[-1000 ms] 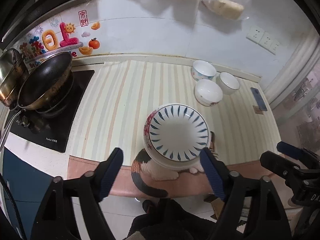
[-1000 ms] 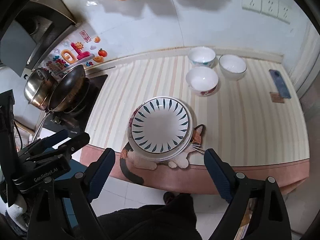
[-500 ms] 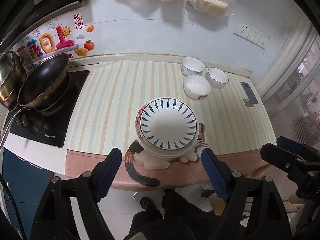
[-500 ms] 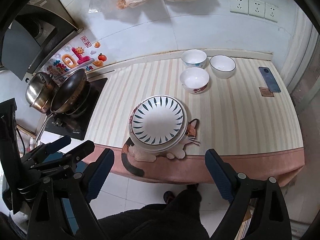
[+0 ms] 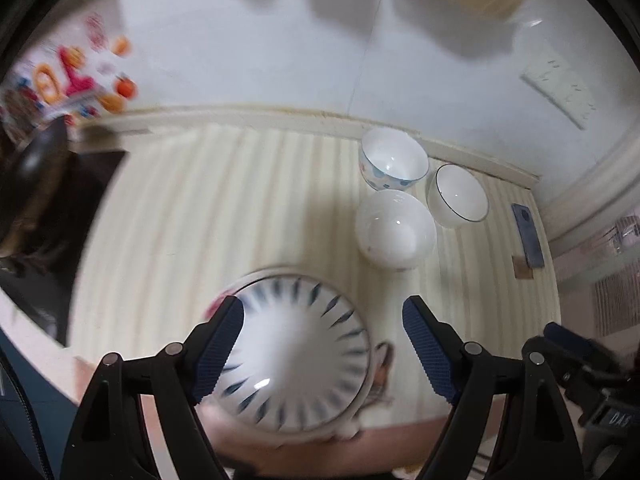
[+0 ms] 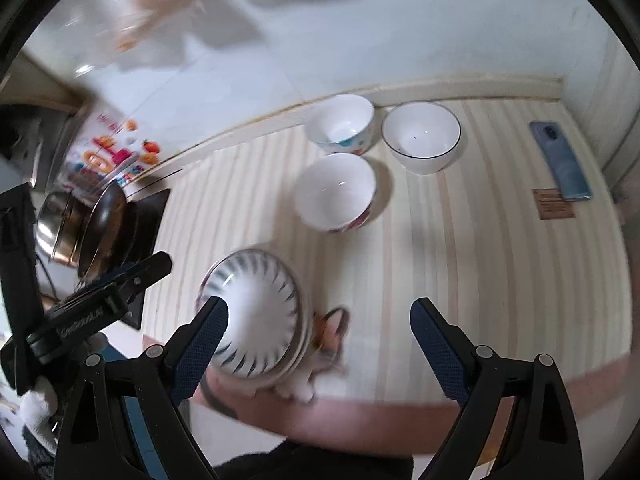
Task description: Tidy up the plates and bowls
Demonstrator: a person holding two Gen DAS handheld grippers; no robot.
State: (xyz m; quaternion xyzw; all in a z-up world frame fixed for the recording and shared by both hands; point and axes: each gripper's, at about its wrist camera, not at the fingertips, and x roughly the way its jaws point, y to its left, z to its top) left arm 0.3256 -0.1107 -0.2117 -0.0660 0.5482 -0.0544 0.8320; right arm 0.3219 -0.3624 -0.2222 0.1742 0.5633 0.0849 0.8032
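Spanning nothing, the left gripper (image 5: 322,348) and right gripper (image 6: 318,350) are held spread wide. The blue-rayed plate stack (image 5: 298,350) is seen at the striped counter's (image 6: 500,264) near edge; three white bowls (image 6: 335,192) are clustered beyond, near the wall.

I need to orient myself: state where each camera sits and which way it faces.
Left wrist: on the left gripper, looking down over the plate stack; the right gripper shows at right.
Right wrist: on the right gripper, facing the counter; the left gripper shows at left.
Both share the three bowls.
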